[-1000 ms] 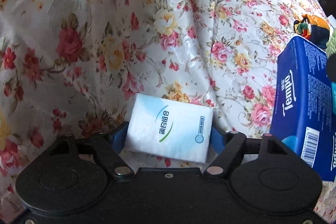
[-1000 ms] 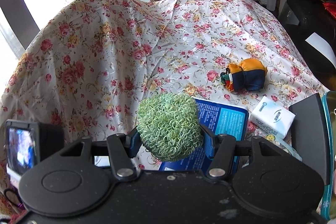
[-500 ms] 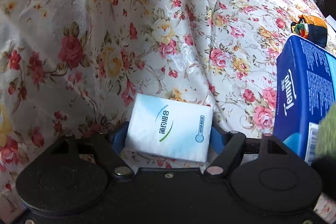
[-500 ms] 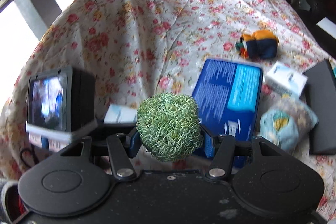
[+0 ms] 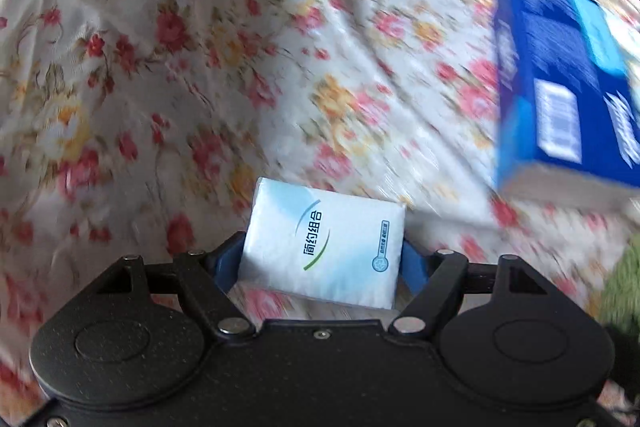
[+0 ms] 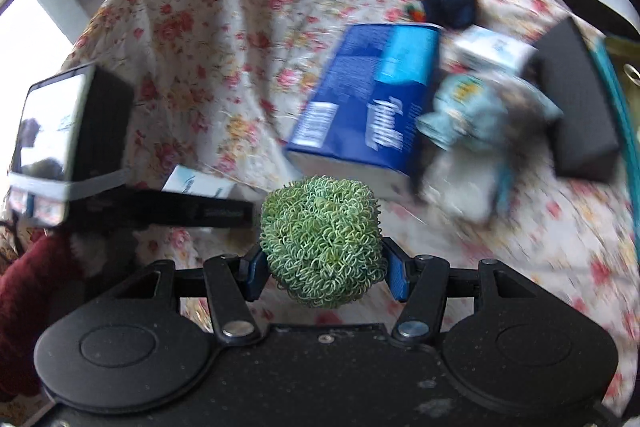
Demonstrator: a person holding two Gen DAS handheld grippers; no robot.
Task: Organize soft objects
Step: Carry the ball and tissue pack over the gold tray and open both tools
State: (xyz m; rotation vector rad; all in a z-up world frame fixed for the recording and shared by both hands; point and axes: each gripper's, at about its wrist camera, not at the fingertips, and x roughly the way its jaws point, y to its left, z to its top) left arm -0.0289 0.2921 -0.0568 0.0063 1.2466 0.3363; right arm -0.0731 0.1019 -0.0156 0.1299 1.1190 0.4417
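Observation:
My left gripper is shut on a small white tissue pack and holds it just above the floral cloth. My right gripper is shut on a green curly scrubber ball. A blue Tempo tissue box lies on the cloth to the right; it also shows in the right wrist view. The left gripper with its pack appears at the left of the right wrist view. The green ball shows blurred at the right edge of the left wrist view.
An orange and navy pouch lies behind the blue box. A second white tissue pack, a light blue soft toy and a black box lie to the right. A teal-rimmed container edge is at far right.
Both grippers have pulled back and swung left with their loads. The blue box and other objects now sit further right and away in both views. The image is motion-blurred.

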